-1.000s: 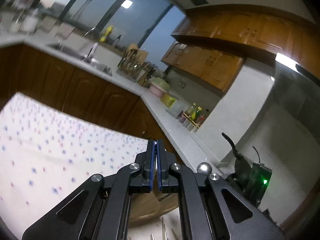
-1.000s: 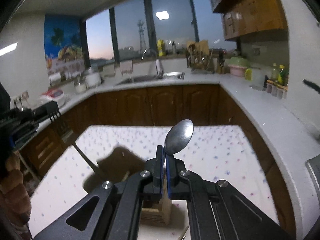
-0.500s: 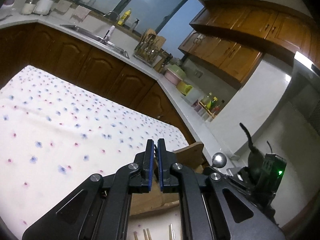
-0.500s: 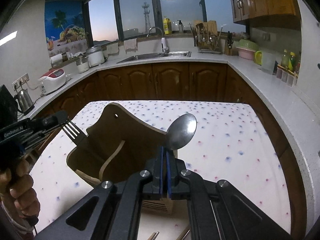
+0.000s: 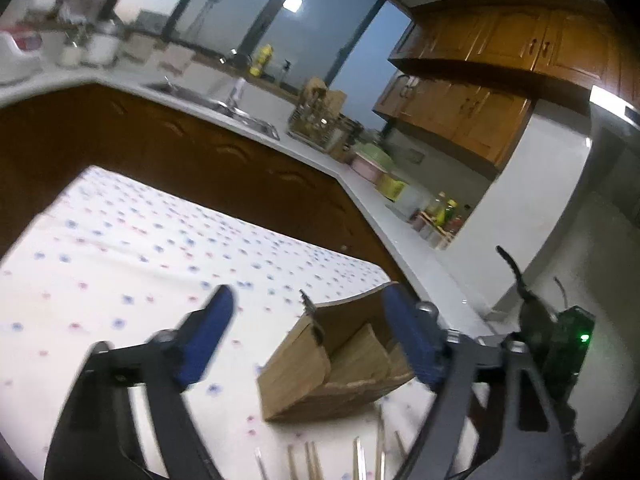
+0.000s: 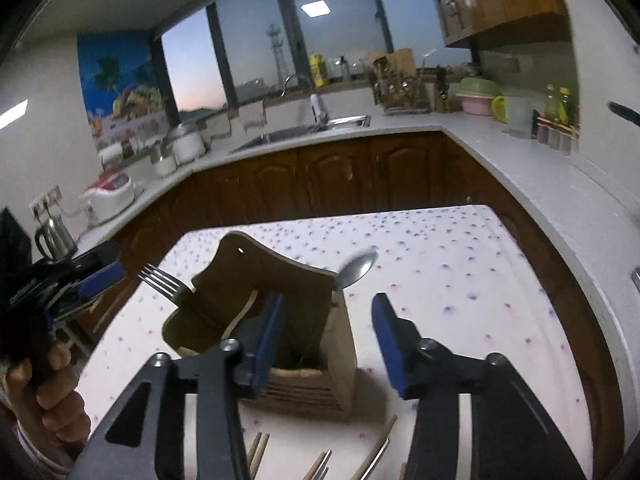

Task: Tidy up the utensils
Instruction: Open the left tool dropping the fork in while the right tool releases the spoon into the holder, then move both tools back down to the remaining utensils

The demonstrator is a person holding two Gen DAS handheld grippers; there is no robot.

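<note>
A wooden utensil holder (image 6: 280, 280) stands on the flowered tablecloth (image 6: 440, 280). A metal spoon (image 6: 358, 270) leans out of its right compartment, and a fork (image 6: 164, 280) sticks out of its left one. My right gripper (image 6: 328, 344) hangs just short of the holder. Its jaws are opening and nothing is pressed between the blue pads (image 6: 268, 340). My left gripper (image 5: 308, 340) is also opening wide. It frames the holder (image 5: 332, 364) without touching it, and the fork's tip (image 5: 307, 303) shows at the holder's rim. From the right wrist, the left gripper (image 6: 94, 282) is apart from the fork.
Several chopsticks (image 6: 376, 456) lie loose on the cloth in front of the holder, and they also show as chopsticks (image 5: 312, 458) in the left wrist view. A person's hand (image 6: 48, 392) grips the left tool. A white countertop (image 6: 520, 168) with a sink (image 6: 304, 134) wraps around the table.
Both grippers were shut, the left on the fork and the right on the spoon. Both jaws have now sprung apart, and the two utensils stand free in the holder. Both cameras dipped toward it.
</note>
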